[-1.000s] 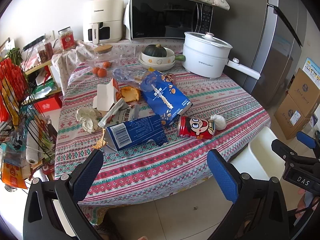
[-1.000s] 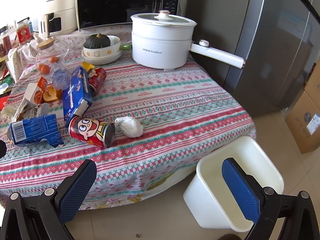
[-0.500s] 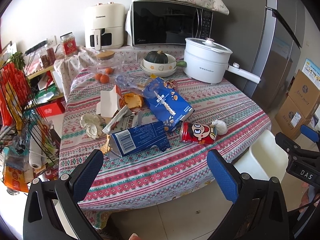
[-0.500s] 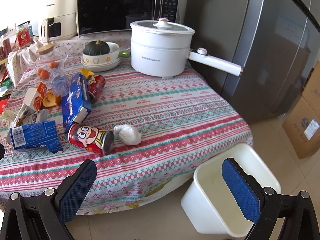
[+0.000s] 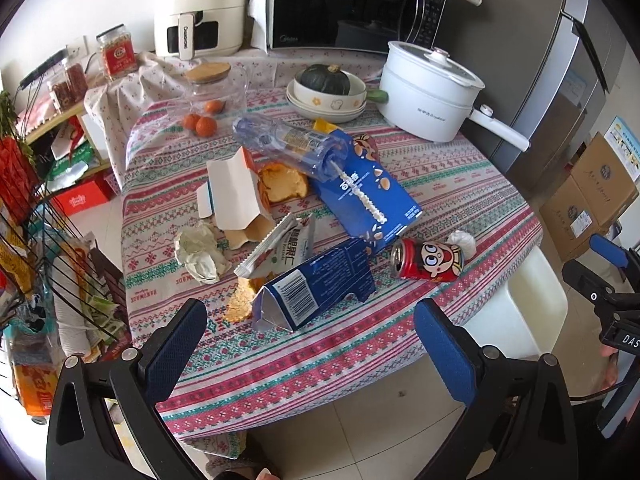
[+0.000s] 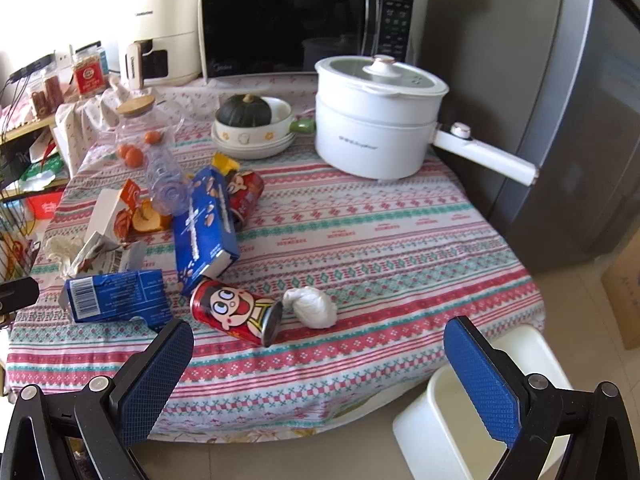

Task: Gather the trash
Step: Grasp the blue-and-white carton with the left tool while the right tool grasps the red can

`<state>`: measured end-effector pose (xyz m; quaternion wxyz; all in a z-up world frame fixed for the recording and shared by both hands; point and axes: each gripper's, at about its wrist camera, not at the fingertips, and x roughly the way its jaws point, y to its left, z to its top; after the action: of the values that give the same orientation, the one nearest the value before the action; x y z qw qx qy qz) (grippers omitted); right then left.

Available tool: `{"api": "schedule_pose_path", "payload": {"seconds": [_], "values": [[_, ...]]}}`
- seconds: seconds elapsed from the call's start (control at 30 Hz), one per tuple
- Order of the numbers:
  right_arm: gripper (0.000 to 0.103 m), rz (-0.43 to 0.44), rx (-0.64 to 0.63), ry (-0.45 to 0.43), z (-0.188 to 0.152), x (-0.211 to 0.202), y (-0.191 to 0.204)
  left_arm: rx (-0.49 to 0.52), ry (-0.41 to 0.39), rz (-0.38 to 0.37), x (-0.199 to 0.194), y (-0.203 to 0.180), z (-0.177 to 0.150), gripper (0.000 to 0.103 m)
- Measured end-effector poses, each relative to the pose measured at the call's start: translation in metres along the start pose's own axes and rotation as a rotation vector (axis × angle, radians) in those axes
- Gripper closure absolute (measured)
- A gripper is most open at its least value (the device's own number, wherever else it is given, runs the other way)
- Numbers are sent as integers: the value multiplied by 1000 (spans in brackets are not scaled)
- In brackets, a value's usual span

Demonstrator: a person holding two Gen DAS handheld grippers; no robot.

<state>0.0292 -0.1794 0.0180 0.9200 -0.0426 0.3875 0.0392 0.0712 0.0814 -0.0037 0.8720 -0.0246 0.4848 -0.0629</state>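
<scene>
Trash lies on the patterned tablecloth point(image 5: 460, 184): a red cartoon can point(image 5: 428, 260) point(image 6: 236, 312) on its side, a white tissue wad point(image 5: 462, 240) point(image 6: 312, 306), a torn blue carton point(image 5: 316, 286) point(image 6: 116, 296), a long blue box point(image 5: 364, 194) point(image 6: 206, 220), a clear plastic bottle point(image 5: 280, 142), a white paper box point(image 5: 234, 192), a silver wrapper point(image 5: 282, 246) and crumpled paper point(image 5: 198, 254). A white bin point(image 5: 520, 312) point(image 6: 480, 412) stands on the floor at the table's right. My left gripper point(image 5: 308, 350) and right gripper point(image 6: 320, 380) are both open and empty, short of the table's near edge.
A white electric pot point(image 6: 376, 120), a bowl with a green squash point(image 6: 250, 120), a glass jar with oranges point(image 5: 212, 96), a microwave point(image 6: 304, 20) and an air fryer point(image 5: 198, 6) stand at the back. A wire rack point(image 5: 32, 216) is left, a fridge point(image 6: 580, 112) and cardboard boxes point(image 5: 592, 196) right.
Both grippers have moved closer to the table; the trash now looks nearer and larger in both views. Both stay open and nothing on the table has moved.
</scene>
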Motion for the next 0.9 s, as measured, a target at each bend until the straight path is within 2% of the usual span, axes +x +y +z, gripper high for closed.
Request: {"api": "schedule_pose_path", "payload": {"seconds": [0.1, 0.2, 0.23, 0.33, 0.37, 0.5, 0.6, 0.73, 0.8, 0.83, 0.9], "values": [[0, 48, -19, 59, 9, 18, 6, -27, 35, -54, 23, 14, -4, 0], [0, 66, -17, 104, 5, 42, 10, 36, 121, -81, 54, 15, -3, 0], [0, 75, 0, 121, 1, 50, 8, 56, 128, -96, 62, 16, -2, 1], [0, 117, 46, 248, -9, 81, 1, 131, 135, -134, 77, 12, 2, 11], [0, 123, 54, 261, -9, 87, -2, 175, 132, -140, 80, 7, 3, 16], [0, 82, 77, 245, -1, 93, -14, 335, 144, -119, 93, -16, 4, 20], [0, 80, 96, 249, 5, 100, -20, 388, 200, -86, 109, -25, 1, 24], [0, 62, 80, 263, 7, 110, -20, 415, 257, -57, 126, -31, -6, 35], [0, 64, 78, 272, 7, 114, -21, 420, 272, -41, 130, -31, -9, 49], [0, 60, 78, 275, 7, 116, -21, 421, 277, -40, 132, -32, -11, 53], [0, 52, 80, 285, 6, 120, -23, 410, 274, -47, 130, -31, -13, 56]]}}
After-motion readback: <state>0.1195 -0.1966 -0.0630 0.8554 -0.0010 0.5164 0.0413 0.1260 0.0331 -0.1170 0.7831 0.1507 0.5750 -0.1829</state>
